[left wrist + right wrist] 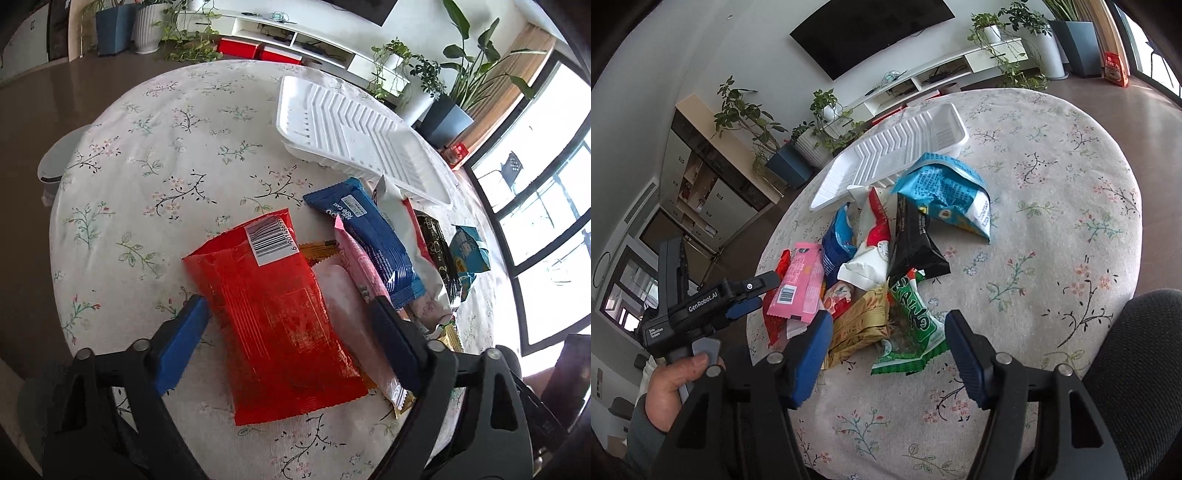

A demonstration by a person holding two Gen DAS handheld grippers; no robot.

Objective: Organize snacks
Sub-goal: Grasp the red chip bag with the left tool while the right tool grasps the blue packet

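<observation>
Red foil catches the eye first: a red snack packet [273, 321] lies flat on the flowered tablecloth [155, 155], barcode end pointing away, at the near edge of a heap of snacks. The left gripper [288, 325] straddles it with jaws apart. Its blue-padded finger sits just beside the packet's left edge, while the other finger comes down on the pink packet [364, 280] to the right. Neither pad visibly presses the red packet, so nothing is gripped.

Beyond the pink one lie a dark blue cake bar [369, 236], a white-and-red bag [417, 243], a black packet [439, 251] and a light blue bag [471, 251]. Behind the heap, a white ribbed tray [354, 129] rests on the cloth, holding no snacks.

From the right wrist view, the right gripper [882, 347] hovers low over the near end of the pile, jaws parted. A green packet [912, 325] and a gold packet [860, 325] lie in the gap between its fingers, but the pads stand clear of both. The same pink packet [799, 291], black packet [916, 243] and light blue bag [945, 192] show here, with the tray [897, 155] behind them. At the left edge a hand [676, 384] in a grey sleeve holds the handle of the other tool.
</observation>
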